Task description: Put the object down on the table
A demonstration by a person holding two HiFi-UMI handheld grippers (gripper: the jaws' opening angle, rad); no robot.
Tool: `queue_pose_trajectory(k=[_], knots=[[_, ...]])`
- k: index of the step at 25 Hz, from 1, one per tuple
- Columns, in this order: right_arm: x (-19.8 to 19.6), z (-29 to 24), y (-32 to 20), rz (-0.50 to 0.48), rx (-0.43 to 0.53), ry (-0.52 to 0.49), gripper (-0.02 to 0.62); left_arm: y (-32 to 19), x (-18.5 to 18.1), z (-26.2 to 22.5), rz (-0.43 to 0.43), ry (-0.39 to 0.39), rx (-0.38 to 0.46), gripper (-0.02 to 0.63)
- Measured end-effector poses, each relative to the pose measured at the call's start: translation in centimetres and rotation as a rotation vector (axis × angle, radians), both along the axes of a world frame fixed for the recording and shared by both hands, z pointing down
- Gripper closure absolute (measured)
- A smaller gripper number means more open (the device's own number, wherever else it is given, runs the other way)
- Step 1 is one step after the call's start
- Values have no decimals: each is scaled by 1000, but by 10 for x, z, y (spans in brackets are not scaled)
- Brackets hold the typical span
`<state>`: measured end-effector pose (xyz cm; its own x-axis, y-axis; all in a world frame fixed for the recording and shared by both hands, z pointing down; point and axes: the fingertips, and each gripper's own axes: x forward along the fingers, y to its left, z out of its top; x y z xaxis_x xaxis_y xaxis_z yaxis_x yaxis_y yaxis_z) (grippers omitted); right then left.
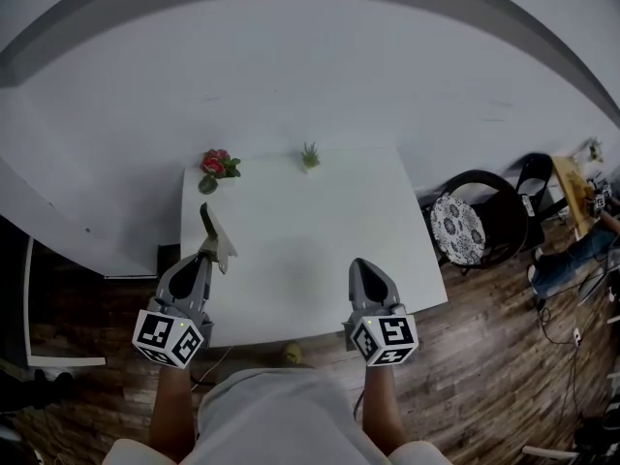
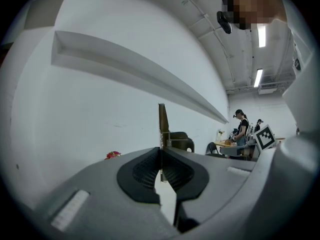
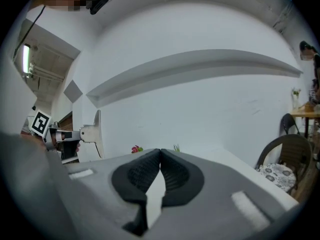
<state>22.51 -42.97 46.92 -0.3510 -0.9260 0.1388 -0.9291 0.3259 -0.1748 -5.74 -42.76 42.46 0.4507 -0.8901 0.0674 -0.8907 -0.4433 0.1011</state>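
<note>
Left gripper (image 1: 206,252) has its jaws clamped on a thin flat tool with a pale blade and a dark olive strip (image 1: 217,238), which is held upright over the left part of the white rectangular table (image 1: 310,260), near its left edge. The left gripper view shows the tool's narrow edge (image 2: 163,121) rising from between the closed pads. Right gripper (image 1: 366,267) is empty with its jaws pressed together, over the table's front right.

To do the step well, I'd move inward from the edge, lower until the tool touches the top, tip it flat, then release; dropping it upright risks a topple off the side.

Unclear: what the tool actually is, its gripped end inside the pads, and its height above the table. The small coil-like part (image 2: 168,143) is too small to read.
</note>
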Motion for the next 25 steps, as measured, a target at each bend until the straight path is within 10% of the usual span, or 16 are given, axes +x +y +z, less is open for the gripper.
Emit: queue_pose_trajectory(k=[17, 25], knots=[[-3, -1, -31, -48, 24, -4, 592, -29, 1, 10, -43, -40, -11, 595], [1, 5, -42, -44, 10, -4, 592, -54, 10, 46, -14, -229, -69, 595]])
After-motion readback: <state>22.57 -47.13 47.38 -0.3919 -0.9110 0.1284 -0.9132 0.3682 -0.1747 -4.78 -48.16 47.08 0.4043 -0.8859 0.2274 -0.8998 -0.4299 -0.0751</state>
